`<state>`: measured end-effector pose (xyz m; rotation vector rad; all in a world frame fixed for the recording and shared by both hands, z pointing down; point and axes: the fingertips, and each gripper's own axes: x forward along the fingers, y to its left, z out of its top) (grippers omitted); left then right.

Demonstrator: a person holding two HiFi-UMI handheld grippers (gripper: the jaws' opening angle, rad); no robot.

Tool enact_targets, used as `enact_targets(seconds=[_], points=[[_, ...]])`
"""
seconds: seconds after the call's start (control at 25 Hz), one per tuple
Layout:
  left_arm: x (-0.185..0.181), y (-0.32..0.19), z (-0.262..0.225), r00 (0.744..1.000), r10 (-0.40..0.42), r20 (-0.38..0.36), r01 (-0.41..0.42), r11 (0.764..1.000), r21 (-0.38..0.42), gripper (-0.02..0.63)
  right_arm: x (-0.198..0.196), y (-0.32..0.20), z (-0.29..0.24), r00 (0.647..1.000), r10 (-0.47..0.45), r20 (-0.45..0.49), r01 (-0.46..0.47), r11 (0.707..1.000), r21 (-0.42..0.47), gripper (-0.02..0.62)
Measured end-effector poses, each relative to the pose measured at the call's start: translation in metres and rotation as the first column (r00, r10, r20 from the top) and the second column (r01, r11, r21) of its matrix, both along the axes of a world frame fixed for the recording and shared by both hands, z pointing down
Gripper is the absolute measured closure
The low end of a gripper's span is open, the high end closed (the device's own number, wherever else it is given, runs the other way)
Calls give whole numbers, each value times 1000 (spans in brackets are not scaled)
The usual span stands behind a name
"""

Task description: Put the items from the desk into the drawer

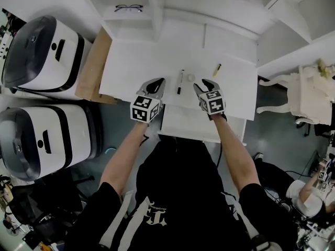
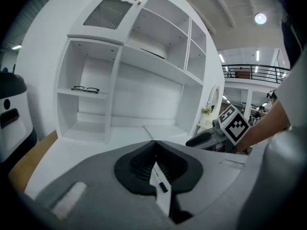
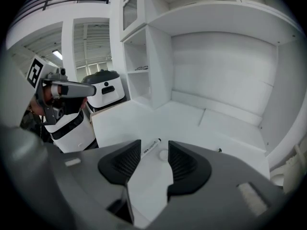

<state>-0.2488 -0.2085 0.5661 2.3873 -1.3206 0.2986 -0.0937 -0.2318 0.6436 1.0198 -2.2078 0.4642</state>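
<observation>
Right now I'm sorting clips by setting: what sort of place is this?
Probably a lab or workshop hall, not a home: the white desk with shelves stands beside two big white-and-black machines, and a railed mezzanine under ceiling lights shows beyond it.

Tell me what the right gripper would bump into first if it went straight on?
Most likely the white desk top, close to the small round white thing beside the marker. The right gripper points down at it with open, empty jaws; depth is unclear.
</observation>
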Motion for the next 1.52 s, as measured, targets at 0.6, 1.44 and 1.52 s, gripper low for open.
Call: enact_targets(seconds=[0.6,1.44,1.52], points=[[12,-42,33,1000,-7,15,7,998,-57,609,-2,-33,72,996,-71,-60,62,989,-135,390],[-1,-60,71,998,-60,11,61,990,-127,609,-14,-58,147,983,-136,-121,102,962,-255,344],[-3,-59,73,998,-65,11,65,989,-131,609,-15,-59,152,982,-137,-128,100,960,-262,344]])
